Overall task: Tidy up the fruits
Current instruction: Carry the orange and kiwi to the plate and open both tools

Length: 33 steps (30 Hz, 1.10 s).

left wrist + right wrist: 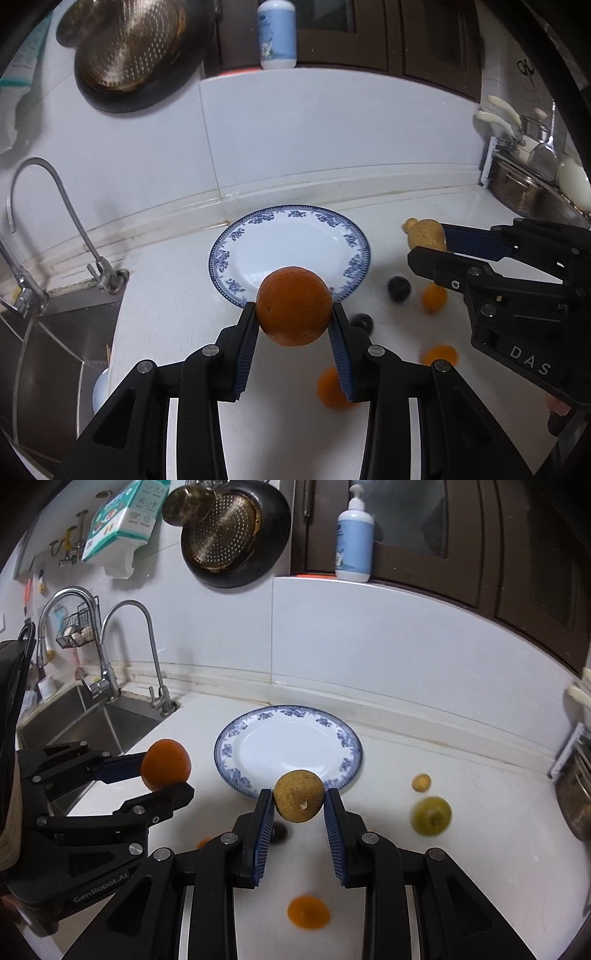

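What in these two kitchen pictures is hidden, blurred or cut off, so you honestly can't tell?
- Left wrist view: small orange fruits and dark fruits on the counter are motion-blurred; their kind is unclear.
- Left wrist view: the orange in the left gripper hides the plate's near rim.
- Right wrist view: the brownish fruit in the right gripper covers the counter beneath.
- Right wrist view: the green fruit is blurred.

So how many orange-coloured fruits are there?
4: a big orange held in the left gripper, three small ones loose on the counter. Others may be hidden.
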{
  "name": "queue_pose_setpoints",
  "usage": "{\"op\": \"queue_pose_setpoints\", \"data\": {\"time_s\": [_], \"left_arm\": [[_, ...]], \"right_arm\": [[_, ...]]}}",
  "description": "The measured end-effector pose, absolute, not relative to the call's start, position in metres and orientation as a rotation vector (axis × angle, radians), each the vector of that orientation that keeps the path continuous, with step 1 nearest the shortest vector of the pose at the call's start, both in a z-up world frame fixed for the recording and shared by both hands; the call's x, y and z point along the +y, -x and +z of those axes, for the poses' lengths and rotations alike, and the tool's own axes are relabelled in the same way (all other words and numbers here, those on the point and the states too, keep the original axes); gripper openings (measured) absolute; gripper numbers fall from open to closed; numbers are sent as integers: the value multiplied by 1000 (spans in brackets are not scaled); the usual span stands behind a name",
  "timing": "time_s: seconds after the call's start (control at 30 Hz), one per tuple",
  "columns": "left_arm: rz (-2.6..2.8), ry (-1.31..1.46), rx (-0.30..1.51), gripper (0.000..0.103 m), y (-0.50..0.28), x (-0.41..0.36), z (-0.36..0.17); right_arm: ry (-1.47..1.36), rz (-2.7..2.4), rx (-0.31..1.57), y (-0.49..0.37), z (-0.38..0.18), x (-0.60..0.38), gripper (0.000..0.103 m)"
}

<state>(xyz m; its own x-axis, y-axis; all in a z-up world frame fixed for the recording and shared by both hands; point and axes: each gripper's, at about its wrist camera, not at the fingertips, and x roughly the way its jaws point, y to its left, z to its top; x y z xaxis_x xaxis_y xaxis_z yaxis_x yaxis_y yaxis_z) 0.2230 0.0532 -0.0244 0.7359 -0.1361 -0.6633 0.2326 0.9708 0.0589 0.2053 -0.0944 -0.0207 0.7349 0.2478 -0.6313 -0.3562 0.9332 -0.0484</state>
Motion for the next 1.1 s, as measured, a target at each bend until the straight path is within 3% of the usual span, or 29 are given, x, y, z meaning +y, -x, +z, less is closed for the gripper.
{"op": "queue_pose_setpoints", "data": {"time_s": [0.67, 1.1], "left_arm": [[-293, -154, 879, 37, -357, 68, -76], [-310, -172, 952, 37, -396, 68, -97]], "right_arm": [[184, 377, 929, -338, -78, -62, 29], [156, 336, 1017, -380, -102, -60, 29]]}}
